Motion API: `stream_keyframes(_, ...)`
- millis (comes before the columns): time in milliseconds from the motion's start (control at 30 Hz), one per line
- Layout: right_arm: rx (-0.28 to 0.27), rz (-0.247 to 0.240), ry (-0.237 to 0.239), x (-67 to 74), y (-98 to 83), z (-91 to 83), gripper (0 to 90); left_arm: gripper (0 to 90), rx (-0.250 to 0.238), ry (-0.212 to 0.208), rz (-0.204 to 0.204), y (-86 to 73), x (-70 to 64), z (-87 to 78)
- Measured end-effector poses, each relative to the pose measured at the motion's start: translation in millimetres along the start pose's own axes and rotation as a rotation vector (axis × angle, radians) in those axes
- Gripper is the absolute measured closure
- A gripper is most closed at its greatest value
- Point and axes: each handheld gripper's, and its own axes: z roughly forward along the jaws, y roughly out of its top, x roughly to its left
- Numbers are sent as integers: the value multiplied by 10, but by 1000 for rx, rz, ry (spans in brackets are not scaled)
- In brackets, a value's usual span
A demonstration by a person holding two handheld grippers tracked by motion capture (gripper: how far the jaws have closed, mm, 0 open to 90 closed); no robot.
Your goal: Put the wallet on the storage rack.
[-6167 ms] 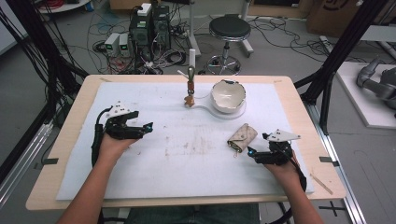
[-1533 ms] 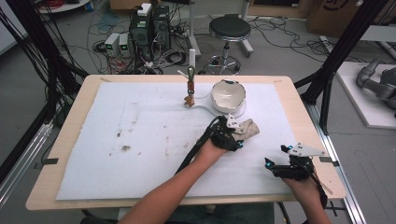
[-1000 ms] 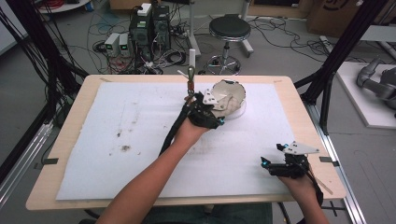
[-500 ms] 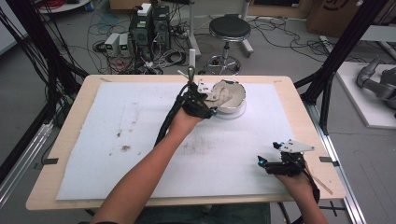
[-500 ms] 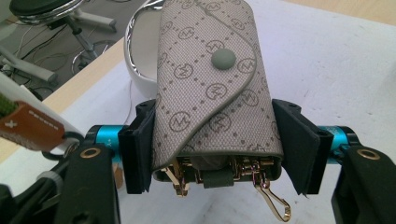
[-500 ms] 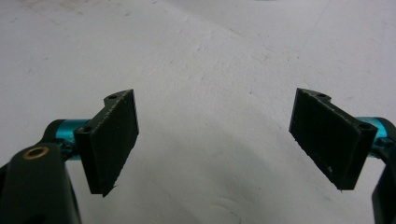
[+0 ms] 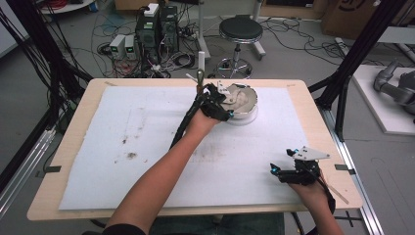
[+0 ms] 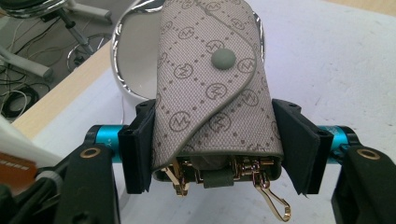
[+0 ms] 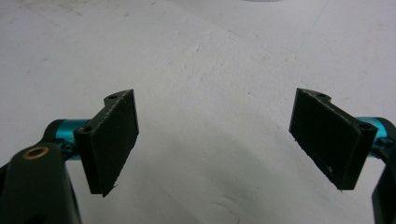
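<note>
My left gripper (image 7: 226,100) is shut on a grey monogram key pouch (image 8: 210,79) with a snap flap and gold clips hanging from its near end. The black pads (image 8: 137,144) press its two sides. The pouch (image 7: 237,95) hangs over the white bowl (image 7: 247,116) at the back middle of the table; the bowl's rim (image 8: 122,79) shows just behind and below it. My right gripper (image 7: 276,169) rests near the front right of the white mat, and its jaws (image 9: 217,135) stand wide open over bare mat with nothing between them.
A small upright stand (image 7: 199,78) sits just left of the bowl at the table's back edge. The white mat (image 7: 122,122) carries dark smudges (image 7: 131,155) on its left half. A stool (image 7: 240,29), computers and cables lie on the floor beyond the table.
The left hand has carried the pouch from the mat's right middle back to above the bowl, with a small further shift lately. The right gripper has stayed in place, open.
</note>
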Motion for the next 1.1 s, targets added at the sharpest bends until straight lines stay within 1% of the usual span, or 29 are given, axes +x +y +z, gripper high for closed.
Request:
stream_keyframes(167,-9,7,-12,-18,-19,-40,158,360,16,-2,5,42,-8,76)
stream_keyframes(267,-9,13,-15,-21,-34,-60,158,359,26,-5,8,70,-8,122)
stream_keyframes(400,-8,18,-21,-26,-49,-82,158,359,49,-9,22,107,-16,195)
stream_keyframes(600,-6,22,-26,-39,-73,-111,158,359,64,-11,28,141,-27,300)
stream_keyframes(800,-6,24,-31,-52,-86,-121,158,359,77,-6,25,159,-21,386)
stream_keyframes(1100,-4,21,-29,-50,-85,-114,158,358,92,9,33,269,-6,476)
